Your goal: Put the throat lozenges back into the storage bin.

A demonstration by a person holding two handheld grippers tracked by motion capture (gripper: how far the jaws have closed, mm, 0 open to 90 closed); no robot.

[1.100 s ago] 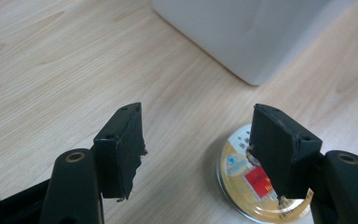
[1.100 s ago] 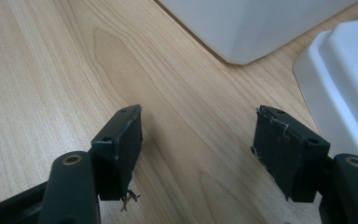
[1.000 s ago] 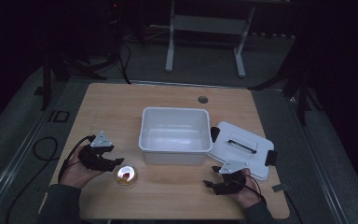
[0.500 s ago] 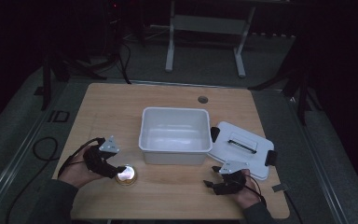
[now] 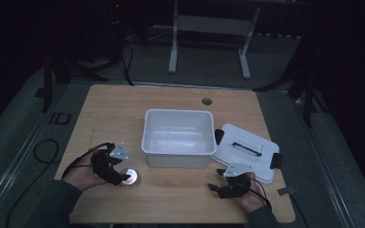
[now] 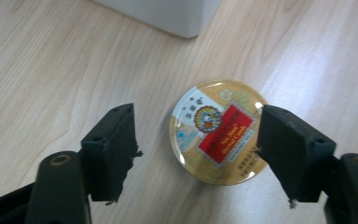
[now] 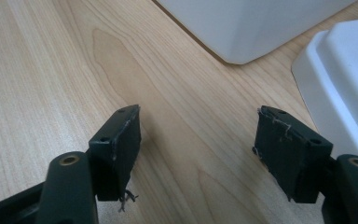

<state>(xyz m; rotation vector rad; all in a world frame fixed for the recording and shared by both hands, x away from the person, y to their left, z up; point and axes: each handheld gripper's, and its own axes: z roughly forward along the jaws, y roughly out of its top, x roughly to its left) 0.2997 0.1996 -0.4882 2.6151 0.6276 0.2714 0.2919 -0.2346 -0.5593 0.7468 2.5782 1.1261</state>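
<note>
A small round gold tin with a red label (image 6: 219,131) lies flat on the wooden table, left of the white bin's front (image 5: 132,178). My left gripper (image 6: 196,154) hovers over it, open, one jaw at each side of the tin with a gap on the left side; in the high view this gripper (image 5: 119,176) is at the table's front left. My right gripper (image 7: 198,154) is open over bare wood at the front right (image 5: 217,186), holding nothing.
An open white plastic bin (image 5: 179,137) stands mid-table. Its white lid with black clips (image 5: 245,151) lies flat to the right, near my right gripper. A round cable hole (image 5: 206,101) sits at the table's back. Cables trail off the left edge.
My left gripper has moved right and down toward the tin, so its jaws now straddle it. The right gripper has stayed put.
</note>
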